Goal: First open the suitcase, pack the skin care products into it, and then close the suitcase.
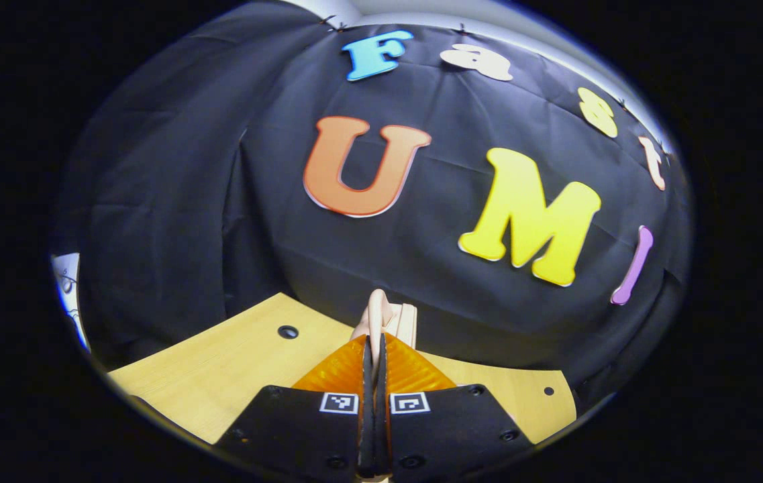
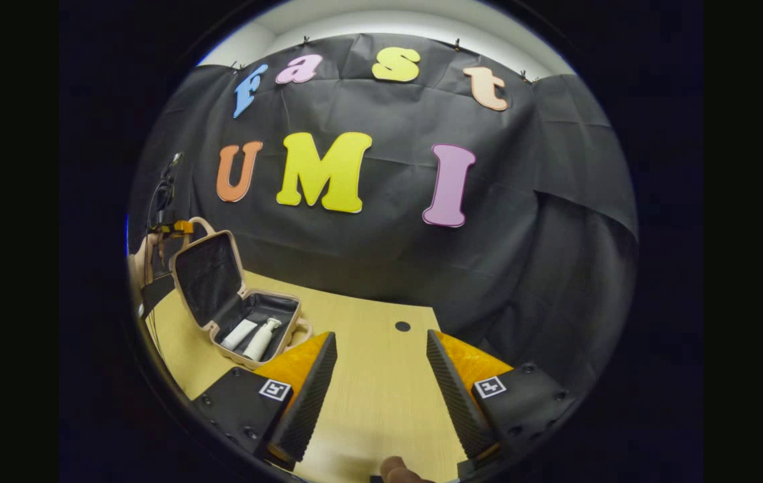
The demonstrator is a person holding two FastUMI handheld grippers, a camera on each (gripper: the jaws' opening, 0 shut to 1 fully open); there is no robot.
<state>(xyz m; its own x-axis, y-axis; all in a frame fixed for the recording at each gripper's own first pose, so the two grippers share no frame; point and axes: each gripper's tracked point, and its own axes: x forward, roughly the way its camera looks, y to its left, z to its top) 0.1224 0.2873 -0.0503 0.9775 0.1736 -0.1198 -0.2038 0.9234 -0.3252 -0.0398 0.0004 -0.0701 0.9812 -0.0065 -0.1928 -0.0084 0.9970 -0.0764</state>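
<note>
The pink suitcase (image 2: 247, 295) lies open on the wooden table at the left of the right gripper view, its dark-lined lid (image 2: 210, 278) standing up. Two white skin care tubes (image 2: 239, 333) (image 2: 262, 339) lie side by side in its base. The left gripper (image 2: 176, 228) is at the lid's top, at the handle. In the left gripper view, my left gripper (image 1: 374, 345) is shut on the pink handle (image 1: 379, 312) at the lid's edge. My right gripper (image 2: 381, 376) hangs open over bare table to the right of the suitcase, with nothing between its fingers.
The wooden table (image 2: 368, 402) has a round black hole (image 2: 402, 326) near its back edge, seen too as a hole (image 1: 288, 331) in the left gripper view. A fingertip (image 2: 398, 473) shows at the bottom edge. Black cloth closes the back and sides.
</note>
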